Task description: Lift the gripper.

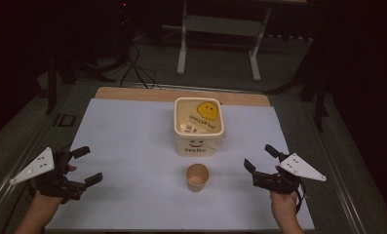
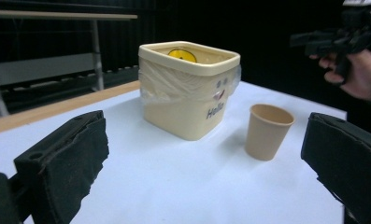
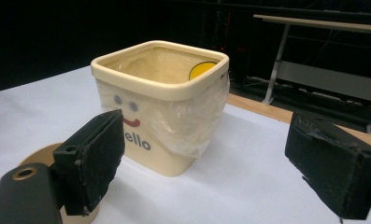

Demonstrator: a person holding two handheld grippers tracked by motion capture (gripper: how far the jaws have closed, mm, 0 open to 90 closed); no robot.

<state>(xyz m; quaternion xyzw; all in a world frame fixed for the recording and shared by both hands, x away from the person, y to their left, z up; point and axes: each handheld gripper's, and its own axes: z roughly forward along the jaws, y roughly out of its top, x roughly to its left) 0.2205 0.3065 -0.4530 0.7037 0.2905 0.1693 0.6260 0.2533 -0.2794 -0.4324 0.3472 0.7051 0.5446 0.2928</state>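
Observation:
A cream square bin (image 1: 199, 127) with a smiley face, the word "Hello" and a clear plastic liner stands mid-table, also seen at close range as the bin (image 2: 188, 88) and the bin (image 3: 160, 102). A brown paper cup (image 1: 197, 177) stands upright just in front of it, the same cup (image 2: 267, 130) being partly hidden behind a jaw in the right gripper view (image 3: 40, 156). My left gripper (image 1: 86, 165) is open at the table's left front, holding nothing. At the right front my right gripper (image 1: 261, 157) is open too, with nothing between its jaws.
A white sheet (image 1: 132, 146) covers the wooden table (image 1: 132, 92), whose far edge shows bare wood. Small white items lie inside the bin. Behind the table stand a metal frame (image 1: 220, 29) and cables on a dark floor.

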